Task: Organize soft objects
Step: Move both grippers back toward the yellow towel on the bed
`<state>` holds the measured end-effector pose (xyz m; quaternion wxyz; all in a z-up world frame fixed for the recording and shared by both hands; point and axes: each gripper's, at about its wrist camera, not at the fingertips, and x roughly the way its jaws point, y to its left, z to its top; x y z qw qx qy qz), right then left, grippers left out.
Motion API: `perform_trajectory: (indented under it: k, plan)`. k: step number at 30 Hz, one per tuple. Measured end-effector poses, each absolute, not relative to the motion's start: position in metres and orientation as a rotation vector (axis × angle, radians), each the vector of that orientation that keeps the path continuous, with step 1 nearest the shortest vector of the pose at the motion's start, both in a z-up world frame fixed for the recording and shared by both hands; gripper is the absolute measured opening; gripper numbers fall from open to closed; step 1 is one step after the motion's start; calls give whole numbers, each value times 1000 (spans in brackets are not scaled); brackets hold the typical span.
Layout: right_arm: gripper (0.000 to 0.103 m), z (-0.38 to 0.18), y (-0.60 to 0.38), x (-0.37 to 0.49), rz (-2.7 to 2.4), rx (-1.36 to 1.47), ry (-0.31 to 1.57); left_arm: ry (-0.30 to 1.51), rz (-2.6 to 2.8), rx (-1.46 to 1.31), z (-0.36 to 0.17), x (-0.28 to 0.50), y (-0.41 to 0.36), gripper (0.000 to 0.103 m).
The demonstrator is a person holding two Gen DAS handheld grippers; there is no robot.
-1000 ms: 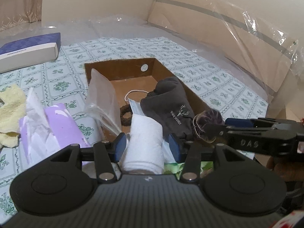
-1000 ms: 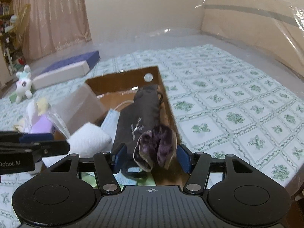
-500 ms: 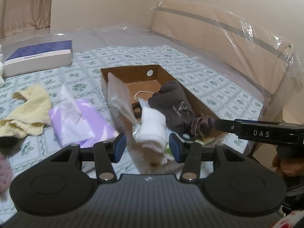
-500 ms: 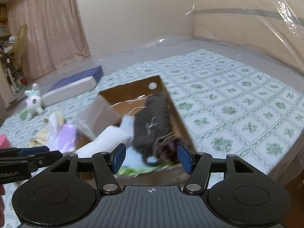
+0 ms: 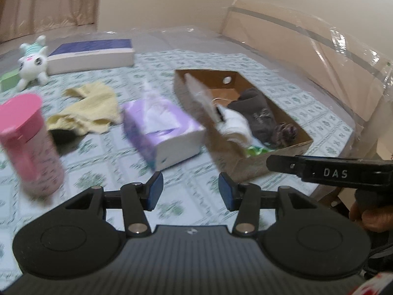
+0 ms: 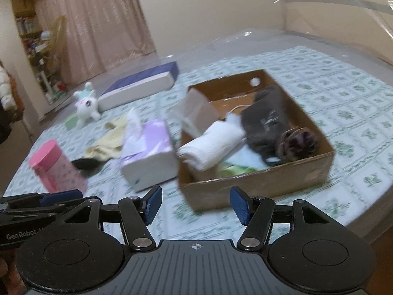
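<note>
A cardboard box [image 5: 258, 164] [image 6: 258, 184] on the bed holds a white paper roll [image 5: 234, 125] [image 6: 211, 145], a dark grey cloth [image 5: 258, 115] [image 6: 267, 125], a purple scrunchie [image 5: 285, 131] [image 6: 298, 142] and a clear bag [image 6: 196, 108]. Left of it lie a purple tissue pack [image 5: 162, 125] [image 6: 147, 150] and a yellow cloth [image 5: 91, 108] [image 6: 108, 140]. My left gripper [image 5: 190, 191] is open and empty, back from the box. My right gripper [image 6: 195, 205] is open and empty before the box's near wall.
A pink cup [image 5: 29, 142] [image 6: 56, 169] stands at the left, next to something black [image 6: 86, 164]. Farther back are a white plush toy [image 5: 33, 61] [image 6: 86, 104], a flat blue-topped box [image 5: 93, 54] [image 6: 140, 86] and a green block [image 5: 8, 81]. A plastic-wrapped headboard [image 5: 307, 59] borders the bed.
Both grippers have pulled back from the box. The white roll left the left gripper and the scrunchie left the right one; both now lie in the box.
</note>
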<state>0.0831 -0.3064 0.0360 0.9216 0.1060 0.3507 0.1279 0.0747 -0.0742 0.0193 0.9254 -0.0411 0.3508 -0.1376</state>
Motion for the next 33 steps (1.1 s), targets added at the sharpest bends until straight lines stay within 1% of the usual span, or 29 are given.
perform_trajectory:
  k: [11,33]
  plan:
    - [61,36,-259,79,349,176,729,730,-202,-121,16,55,-31,45]
    - [61,34,-230,85,393,138,745,718,-196,-113,21,53,-8,45]
